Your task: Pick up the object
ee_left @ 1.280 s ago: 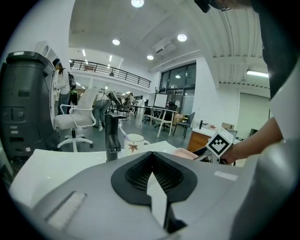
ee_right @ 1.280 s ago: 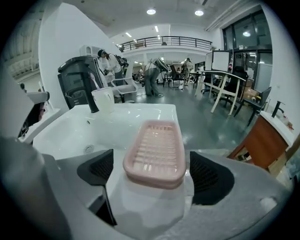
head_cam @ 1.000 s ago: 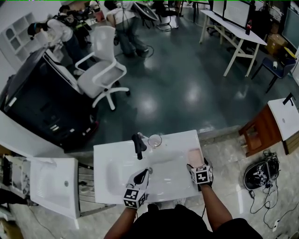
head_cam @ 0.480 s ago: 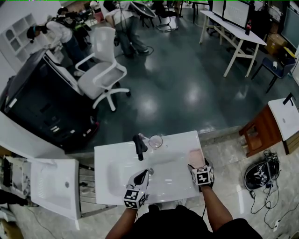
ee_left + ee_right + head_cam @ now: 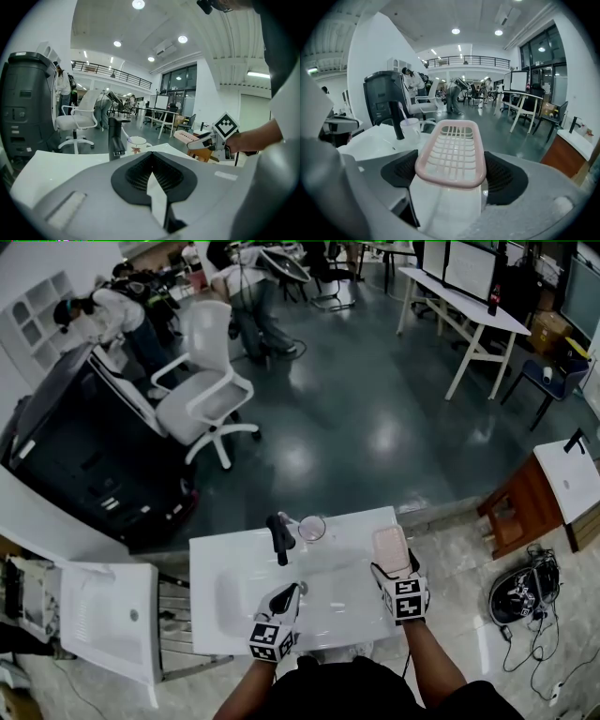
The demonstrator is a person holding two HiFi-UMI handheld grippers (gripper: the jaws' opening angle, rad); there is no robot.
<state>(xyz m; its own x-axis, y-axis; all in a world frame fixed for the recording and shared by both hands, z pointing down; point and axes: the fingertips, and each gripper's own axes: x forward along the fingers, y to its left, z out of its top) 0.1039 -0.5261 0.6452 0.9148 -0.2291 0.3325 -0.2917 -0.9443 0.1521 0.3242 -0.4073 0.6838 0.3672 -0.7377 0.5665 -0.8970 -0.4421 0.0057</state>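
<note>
A pink slotted soap dish (image 5: 452, 152) sits between my right gripper's (image 5: 451, 183) two jaws, which press on its long sides. From the head view the soap dish (image 5: 389, 545) is over the right part of the white sink (image 5: 225, 563), sticking out ahead of the right gripper (image 5: 394, 568). In the left gripper view the soap dish (image 5: 189, 137) hangs clear above the sink's rim. My left gripper (image 5: 287, 594) rests at the sink's front edge, shut and empty; the left gripper (image 5: 153, 174) has its pads together.
A black faucet (image 5: 278, 533) stands at the back of the sink, with a white cup (image 5: 312, 527) holding a toothbrush just right of it. Another white basin (image 5: 103, 615) lies to the left. A wooden stool (image 5: 514, 507) stands to the right.
My right gripper has carried the pink soap dish a little farther from me and upward. The left gripper has stayed in place.
</note>
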